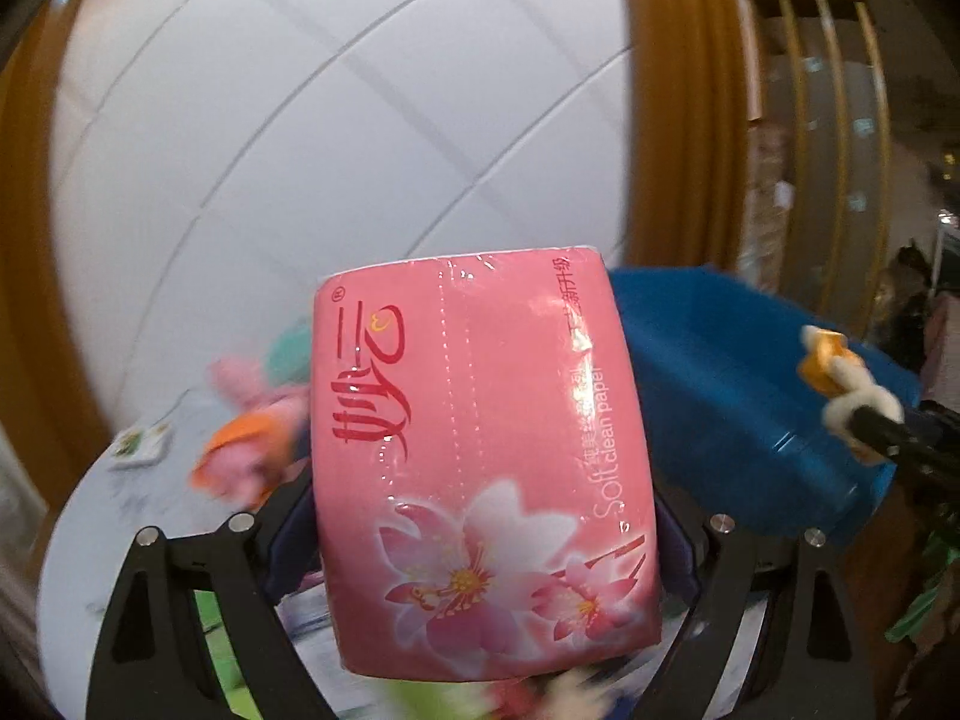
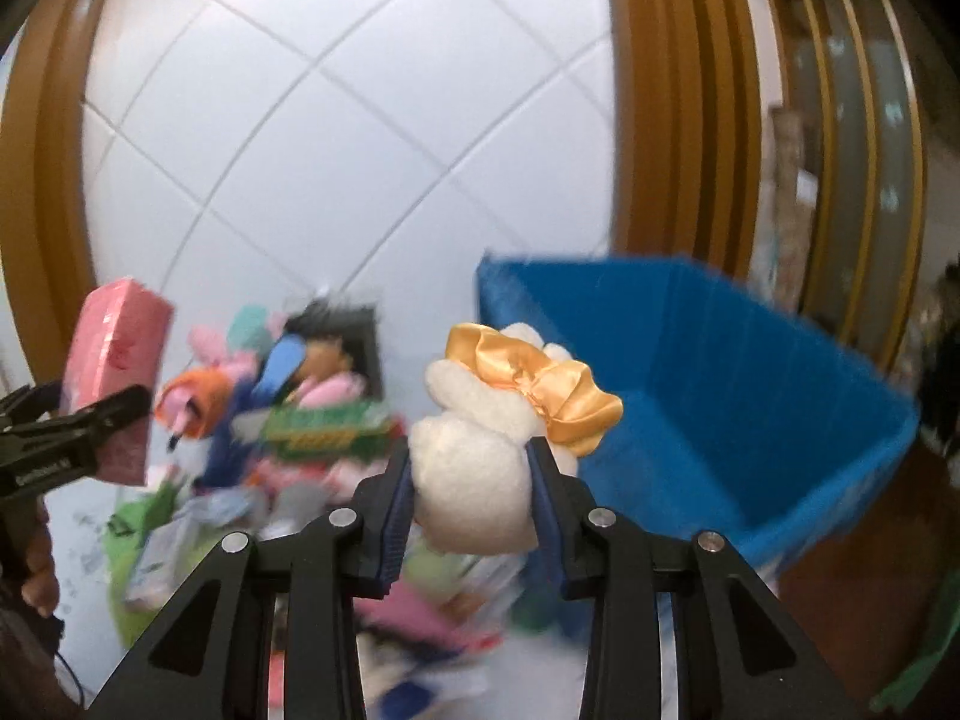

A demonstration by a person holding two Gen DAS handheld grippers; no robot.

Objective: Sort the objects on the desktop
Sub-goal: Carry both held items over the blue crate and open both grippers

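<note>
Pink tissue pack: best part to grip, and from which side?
Grip the pink tissue pack across its two long side faces, near the flower end, coming in along its length. The left gripper holds it that way now: flat parallel sides suit the pads, though the soft wrap may give.

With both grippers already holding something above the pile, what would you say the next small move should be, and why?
Probably carry the right gripper forward and to the right until it is over the blue bin, then let go. Its pads press on the white plush toy with the gold bow, the bin's open mouth lies just beyond it, and the left gripper grips the pink tissue pack farther from the bin.
</note>
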